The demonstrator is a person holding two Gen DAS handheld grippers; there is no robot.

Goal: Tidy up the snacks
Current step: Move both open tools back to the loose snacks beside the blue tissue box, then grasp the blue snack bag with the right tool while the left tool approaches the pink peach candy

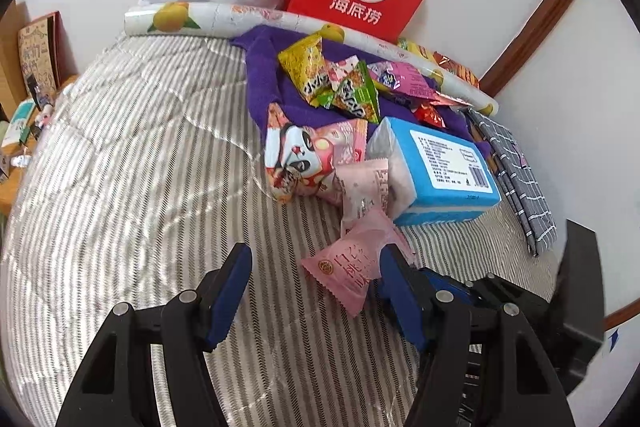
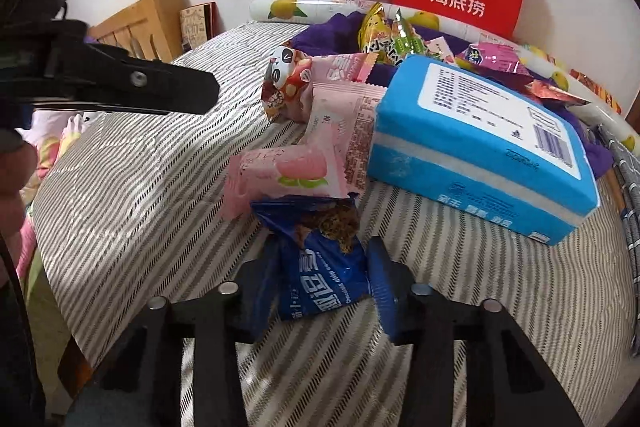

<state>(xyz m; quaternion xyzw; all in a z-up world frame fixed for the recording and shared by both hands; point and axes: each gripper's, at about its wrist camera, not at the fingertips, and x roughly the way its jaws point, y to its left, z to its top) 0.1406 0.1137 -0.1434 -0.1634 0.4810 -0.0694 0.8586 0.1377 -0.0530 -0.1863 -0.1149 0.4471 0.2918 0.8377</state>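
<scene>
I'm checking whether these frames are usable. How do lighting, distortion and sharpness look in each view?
Left wrist view: fisheye bends the striped quilt; daylight gives patchy sheen; pink snack packet sharp. Right wrist view: same bulge, dark corners; blue snack packet in the right claw sharp, left claw silhouetted.

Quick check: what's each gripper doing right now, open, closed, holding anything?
Left gripper: open, nothing held; a pink snack packet lies by its right finger.
Right gripper: closed on a blue snack packet.

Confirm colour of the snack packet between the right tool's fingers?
Dark blue snack packet with white lettering, torn open at the top. Right wrist view shows it best.
</scene>
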